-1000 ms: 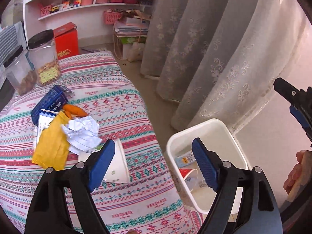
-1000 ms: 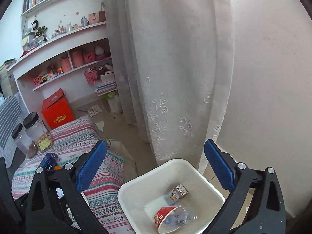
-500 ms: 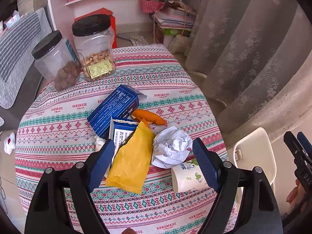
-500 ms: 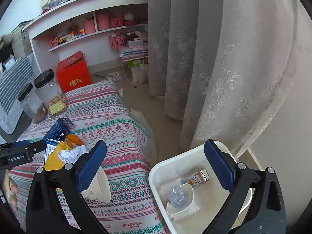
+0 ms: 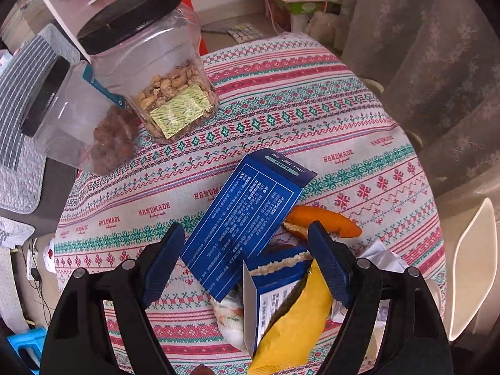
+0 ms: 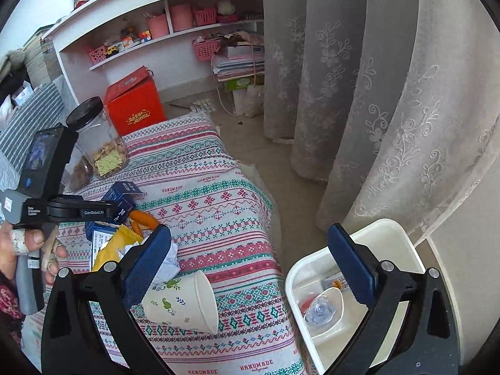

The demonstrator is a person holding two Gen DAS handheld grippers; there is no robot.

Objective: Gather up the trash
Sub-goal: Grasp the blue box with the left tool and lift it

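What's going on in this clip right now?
A person with a handheld gripper in each hand is clearing litter off a table with a patterned cloth. The left gripper hangs open over a dark blue carton, gripping nothing; a yellow wrapper and orange peel lie beside it. The right gripper is open and empty, between a tipped paper cup and the white bin, which already holds some trash.

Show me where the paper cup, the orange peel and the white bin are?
White paper cup with green print (image 6: 184, 304): right wrist view, on its side wall.
Orange peel strip (image 5: 325, 218): left wrist view, mid-peel.
White plastic bin (image 6: 390, 234): right wrist view, far rim.
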